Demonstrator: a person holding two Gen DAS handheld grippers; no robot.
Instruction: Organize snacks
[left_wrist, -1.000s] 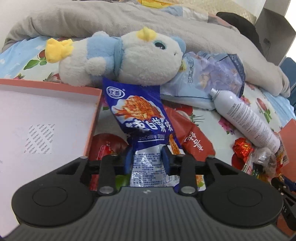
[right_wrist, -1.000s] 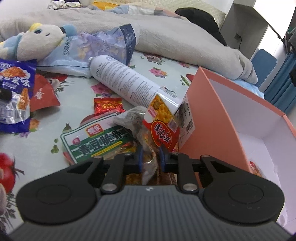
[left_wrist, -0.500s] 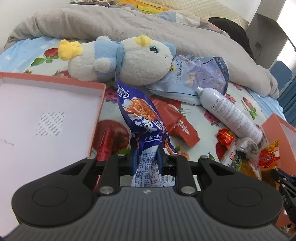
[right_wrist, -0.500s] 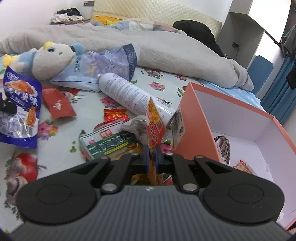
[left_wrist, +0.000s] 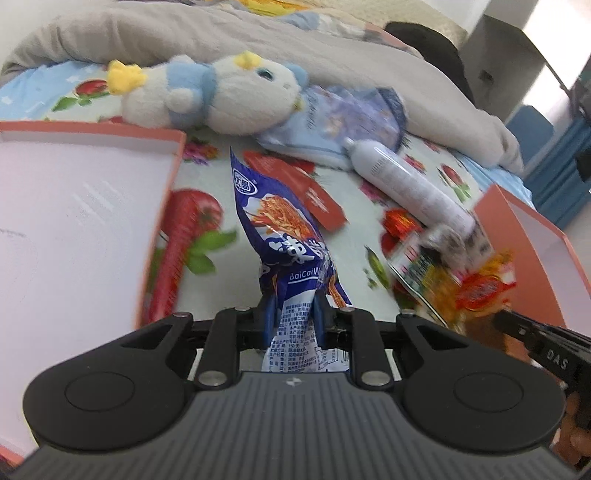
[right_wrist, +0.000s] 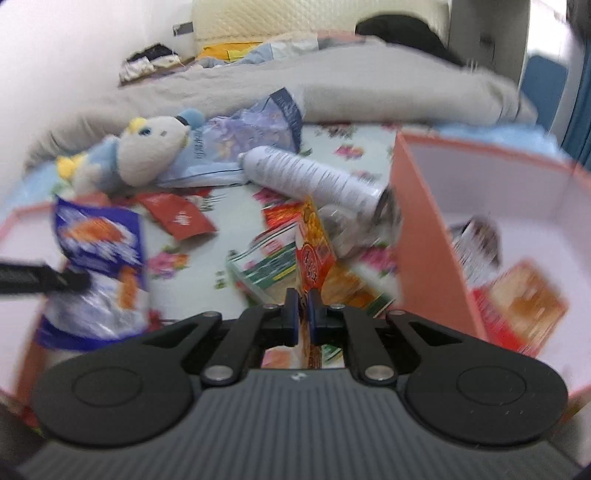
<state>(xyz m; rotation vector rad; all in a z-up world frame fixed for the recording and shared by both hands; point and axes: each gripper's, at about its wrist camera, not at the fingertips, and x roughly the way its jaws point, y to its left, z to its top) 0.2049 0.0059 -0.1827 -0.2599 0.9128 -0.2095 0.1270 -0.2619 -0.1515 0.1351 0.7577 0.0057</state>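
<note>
Glossy plastic snack bag (left_wrist: 286, 236) crinkles between matt black fingers (left_wrist: 319, 314); beyond them, a fuzzy plush toy (left_wrist: 218, 96) and smooth white bottle (left_wrist: 406, 184) on printed cloth bedsheet (left_wrist: 221, 177).

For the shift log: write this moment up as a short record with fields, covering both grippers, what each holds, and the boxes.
left gripper: shut on blue snack packet, lifted off the bedsheet
right gripper: shut on orange snack packet
right box: orange walls, white inside, some packets already in it
left box: open, white inside, nothing visible in it
loose on the bed: plush toy, white bottle, red packet, green packet
</note>
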